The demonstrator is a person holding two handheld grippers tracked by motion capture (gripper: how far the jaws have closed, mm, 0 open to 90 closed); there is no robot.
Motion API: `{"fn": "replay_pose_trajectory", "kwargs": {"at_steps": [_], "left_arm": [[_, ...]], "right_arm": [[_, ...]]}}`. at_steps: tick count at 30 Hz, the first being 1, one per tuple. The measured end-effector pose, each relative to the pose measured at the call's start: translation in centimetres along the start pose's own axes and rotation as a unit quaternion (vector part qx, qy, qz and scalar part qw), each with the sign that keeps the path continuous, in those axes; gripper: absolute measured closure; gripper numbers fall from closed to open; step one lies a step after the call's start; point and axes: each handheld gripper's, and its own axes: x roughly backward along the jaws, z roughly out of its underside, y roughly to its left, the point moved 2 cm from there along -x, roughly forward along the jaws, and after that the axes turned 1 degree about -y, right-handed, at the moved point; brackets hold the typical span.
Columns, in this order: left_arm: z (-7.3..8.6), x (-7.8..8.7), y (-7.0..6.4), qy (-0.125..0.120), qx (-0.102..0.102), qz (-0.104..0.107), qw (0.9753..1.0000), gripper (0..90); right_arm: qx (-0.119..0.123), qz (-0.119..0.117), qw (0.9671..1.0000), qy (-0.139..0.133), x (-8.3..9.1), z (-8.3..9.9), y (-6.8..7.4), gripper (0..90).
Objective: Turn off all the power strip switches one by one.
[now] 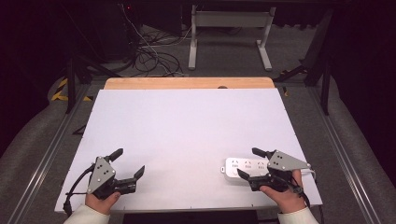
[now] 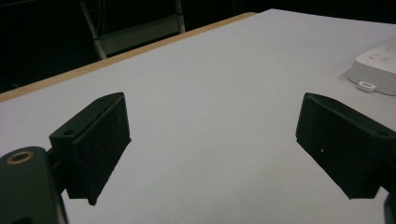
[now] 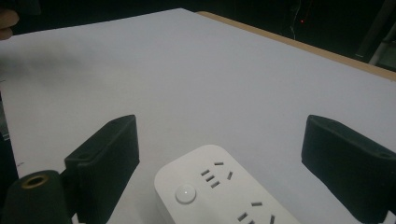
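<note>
A white power strip [image 1: 243, 169] lies flat near the front right of the white table [image 1: 187, 135]. My right gripper [image 1: 249, 163] is open, one jaw on each side of the strip's left end. In the right gripper view the power strip [image 3: 215, 191] shows its round button and socket slots between the wide-apart jaws of the right gripper [image 3: 219, 163]. My left gripper [image 1: 129, 162] is open at the front left, over bare table. Its own view shows the left gripper [image 2: 212, 135] with nothing between the jaws, and the power strip [image 2: 376, 70] far off at the right edge.
A wooden strip [image 1: 189, 83] borders the table's far edge. Beyond it are a white table frame [image 1: 229, 32] and loose cables [image 1: 149, 56] on the floor. Metal rails [image 1: 51, 149] run along both sides of the table.
</note>
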Motion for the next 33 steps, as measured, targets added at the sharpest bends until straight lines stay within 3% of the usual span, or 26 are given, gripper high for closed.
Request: {"fn": "replay_pose_trajectory", "kwargs": {"at_steps": [12, 25, 27, 28, 33], "left_arm": [[-0.1, 0.2, -0.1, -0.004, -0.018, -0.013, 0.9998, 10.7], [-0.2, 0.2, -0.2, -0.006, -0.015, -0.015, 0.9998, 10.8], [-0.1, 0.2, -0.2, -0.004, -0.015, -0.013, 0.9998, 10.8], [-0.1, 0.1, -0.3, -0.002, -0.015, -0.012, 0.9998, 10.7], [-0.1, 0.1, -0.4, 0.000, -0.019, -0.012, 0.9997, 10.7]], "right_arm": [[0.007, 0.003, 1.0000, -0.005, 0.2, -0.2, 0.1, 13.4], [0.014, 0.000, 0.9999, -0.006, 0.4, -0.7, 0.2, 16.5], [0.013, -0.003, 0.9999, -0.004, 0.4, -1.0, 0.1, 19.1], [0.017, -0.002, 0.9999, 0.002, 0.6, -1.3, -0.1, 25.8], [0.011, -0.008, 0.9999, 0.003, 0.5, -2.0, -0.2, 26.2]]}}
